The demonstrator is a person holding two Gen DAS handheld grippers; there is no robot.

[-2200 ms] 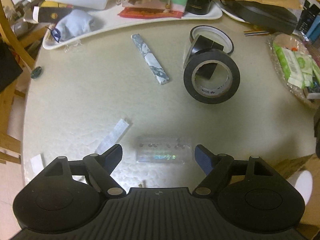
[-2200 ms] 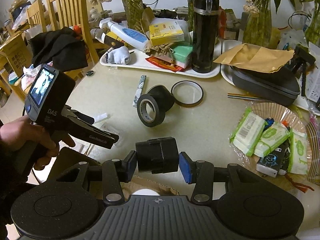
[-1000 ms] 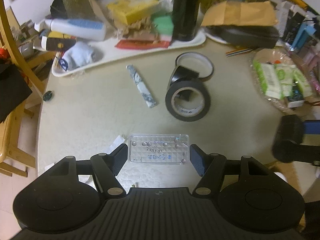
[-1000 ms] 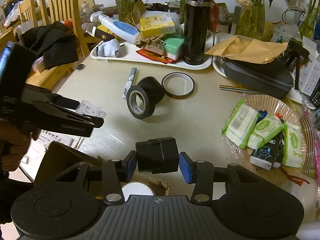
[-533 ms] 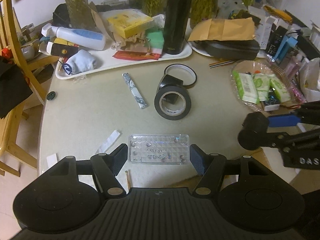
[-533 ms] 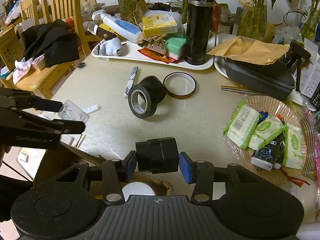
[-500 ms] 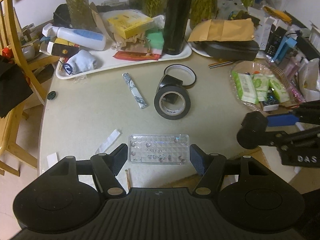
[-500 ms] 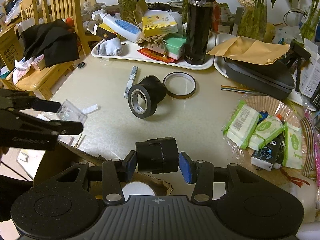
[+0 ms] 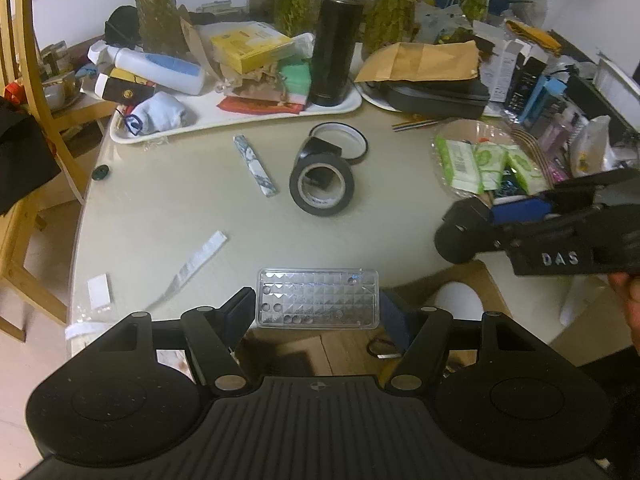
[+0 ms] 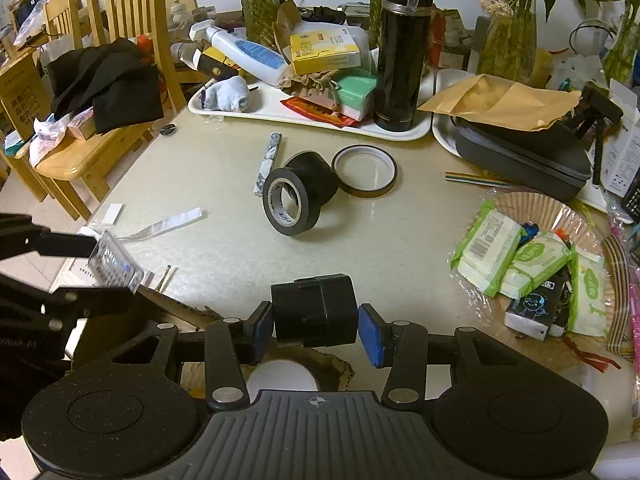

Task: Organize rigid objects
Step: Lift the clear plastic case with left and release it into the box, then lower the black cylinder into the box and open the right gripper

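Between the pads of the left hand-held gripper (image 9: 318,312) sits a clear case (image 9: 318,298), clamped by its short ends, jaws about halfway apart. A couple of seconds ago that case lay flat on the counter (image 9: 160,208) with the jaws standing open around it; now it is off the surface and hangs past the near edge, over a cardboard box (image 9: 476,280) below. In the left wrist view the box shows from 5 to 6 o'clock of the case, with a white round thing inside that I cannot identify.

The right hand-held gripper (image 10: 316,330) has not shifted over the same span. Its jaws are partly closed on a black block (image 10: 314,310), which also hangs over the box edge. In the left wrist view this gripper comes in at 3 o'clock, a hand (image 9: 630,300) behind it.

Farther out, at 12 o'clock from the case, a tape roll (image 9: 322,184) leans on a second black roll, with a thin ring (image 9: 338,140) just behind them. A marbled bar (image 9: 255,166) lies at 11 o'clock, and a paper strip (image 9: 196,262) at 10 o'clock, near the counter edge. A white tray (image 9: 240,116) of clutter and a black flask (image 9: 336,36) stand at the far side.

By my reading the pick is done: both rigid pieces are lifted and over the box, so release into it looks like the next step. The rolls, ring and bar are left to collect.
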